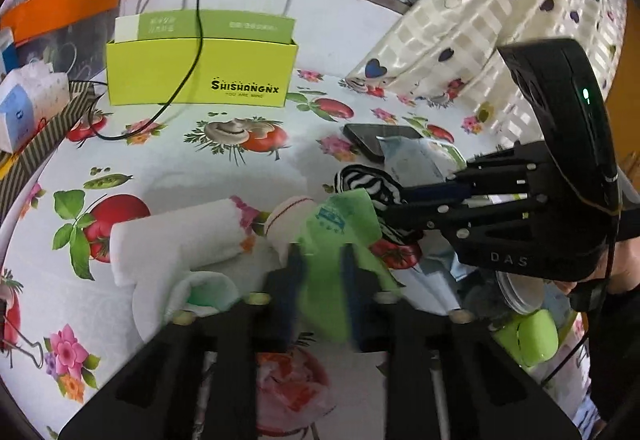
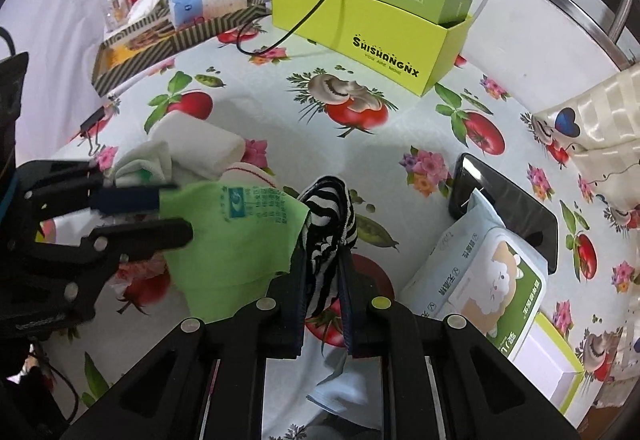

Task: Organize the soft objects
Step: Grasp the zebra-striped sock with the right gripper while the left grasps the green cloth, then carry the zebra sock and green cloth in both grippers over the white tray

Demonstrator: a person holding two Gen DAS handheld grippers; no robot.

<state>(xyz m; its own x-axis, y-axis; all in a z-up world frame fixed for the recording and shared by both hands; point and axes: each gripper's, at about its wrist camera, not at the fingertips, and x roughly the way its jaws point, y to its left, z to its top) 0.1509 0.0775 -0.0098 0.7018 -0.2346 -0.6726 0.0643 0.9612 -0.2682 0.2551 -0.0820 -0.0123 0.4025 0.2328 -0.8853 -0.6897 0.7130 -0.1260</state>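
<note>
A light green cloth (image 1: pixel 340 208) (image 2: pixel 240 236) with printed text is bunched between the fingers of my left gripper (image 1: pixel 322 260) (image 2: pixel 176 212), which is shut on it. Right beside it hangs a black-and-white striped sock (image 1: pixel 364 180) (image 2: pixel 328 216), and my right gripper (image 2: pixel 322 256) (image 1: pixel 392 204) is shut on that. The two grippers meet at a right angle just above the tablecloth. A folded white towel (image 1: pixel 176 236) (image 2: pixel 200 144), a white-and-green sock (image 1: pixel 208 288) and a cream sock with a red stripe (image 1: pixel 288 212) lie to the left of the cloth.
A yellow-green box (image 1: pixel 200 72) (image 2: pixel 368 40) stands at the back with a black cable (image 1: pixel 188 80) draped over it. A phone (image 2: pixel 504 208) and a wipes pack (image 2: pixel 480 280) lie on the right. A striped tray (image 2: pixel 160 44) of clutter sits at the far left.
</note>
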